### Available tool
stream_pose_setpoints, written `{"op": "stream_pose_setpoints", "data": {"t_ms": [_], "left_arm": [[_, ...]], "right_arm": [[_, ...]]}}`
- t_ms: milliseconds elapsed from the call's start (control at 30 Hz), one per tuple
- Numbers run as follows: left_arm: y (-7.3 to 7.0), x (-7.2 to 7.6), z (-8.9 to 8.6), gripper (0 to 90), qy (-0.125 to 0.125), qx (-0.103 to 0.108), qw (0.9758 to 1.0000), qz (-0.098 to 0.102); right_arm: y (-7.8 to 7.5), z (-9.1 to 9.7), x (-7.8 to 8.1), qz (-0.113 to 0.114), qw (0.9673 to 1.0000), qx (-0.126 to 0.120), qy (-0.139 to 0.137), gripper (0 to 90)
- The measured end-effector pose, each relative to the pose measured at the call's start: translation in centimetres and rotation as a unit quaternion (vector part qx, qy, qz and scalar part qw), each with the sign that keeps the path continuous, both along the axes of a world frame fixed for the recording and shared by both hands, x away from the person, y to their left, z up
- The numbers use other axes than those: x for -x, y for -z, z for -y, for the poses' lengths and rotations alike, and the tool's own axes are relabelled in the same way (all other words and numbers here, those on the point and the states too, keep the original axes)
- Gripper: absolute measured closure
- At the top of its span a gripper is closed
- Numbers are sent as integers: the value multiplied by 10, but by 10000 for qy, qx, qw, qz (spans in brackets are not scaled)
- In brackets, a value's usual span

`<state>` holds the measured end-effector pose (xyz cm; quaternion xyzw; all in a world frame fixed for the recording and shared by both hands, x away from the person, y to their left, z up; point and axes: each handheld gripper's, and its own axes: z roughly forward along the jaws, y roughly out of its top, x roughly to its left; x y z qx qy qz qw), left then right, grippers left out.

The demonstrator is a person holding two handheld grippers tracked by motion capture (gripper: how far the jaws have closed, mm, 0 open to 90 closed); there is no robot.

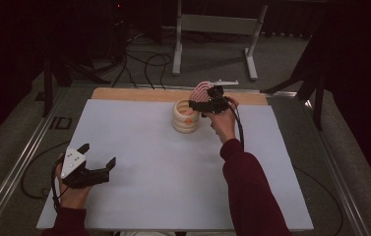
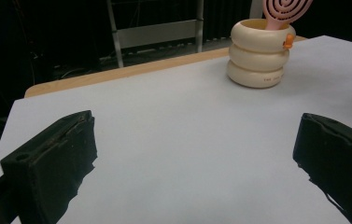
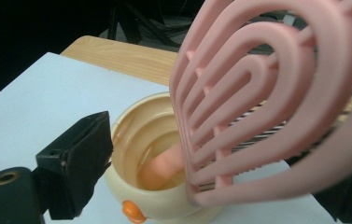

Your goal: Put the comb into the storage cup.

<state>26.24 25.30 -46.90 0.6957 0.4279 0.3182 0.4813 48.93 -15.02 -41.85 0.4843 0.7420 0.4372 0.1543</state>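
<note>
Pink brush (image 3: pixel 267 93) sits handle-down in the cream cup (image 1: pixel 185 117) near the mat's far edge, right gripper (image 1: pixel 203 105) jaws apart around it – a snag on withdrawal could tip the cup – left gripper (image 1: pixel 85 167) spread, empty.

One pink brush (image 3: pixel 257 93), one cream holder (image 1: pixel 185 117), two hand-held grippers (image 1: pixel 98 155) (image 1: pixel 199 107)

Left tool (image 1: pixel 99 156) rests low with jaws apart; right tool (image 1: pixel 199 104), raised, gapes wide.
</note>
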Motion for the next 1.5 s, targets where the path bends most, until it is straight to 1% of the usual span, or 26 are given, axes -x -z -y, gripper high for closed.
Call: {"op": "stream_pose_setpoints", "data": {"t_ms": [67,233,333,467,600,733,900,1000,1133,1167,1200,1367,1467,1500], "left_arm": [[0,0,0,2,-8,13,10000,2],[0,0,0,2,-9,6,10000,9],[0,0,0,2,-11,6,10000,11],[-1,0,1,2,-16,11,10000,14],[0,0,0,2,-21,19,10000,7],[-1,1,1,2,-20,22,10000,15],[-1,1,1,2,-29,35,10000,20],[-1,1,0,2,-26,24,10000,23],[-2,2,-1,2,-38,61,10000,53],[-2,2,-1,2,-38,61,10000,53],[-3,2,-1,2,-40,57,10000,56],[-4,2,-2,2,-47,83,9999,82],[-5,3,-2,2,-42,81,9999,90],[-5,3,-2,2,-42,81,9999,90]], "right_arm": [[-1,3,3,38,10000,64,-53,89],[-2,8,9,92,9999,4,-142,89],[-3,11,13,153,9996,59,-218,89],[-3,17,19,246,9993,44,-276,89],[-3,23,27,356,9985,146,-387,90],[-1,29,35,408,9979,175,-467,92],[4,35,44,438,9964,429,-592,92],[5,39,50,502,9958,428,-639,91],[5,45,62,609,9946,426,-728,91],[5,45,62,609,9946,426,-728,91],[6,48,70,674,9937,489,-749,91],[8,58,90,817,9921,581,-754,91],[11,64,103,899,9916,562,-736,91],[11,64,103,899,9916,562,-736,91]]}}
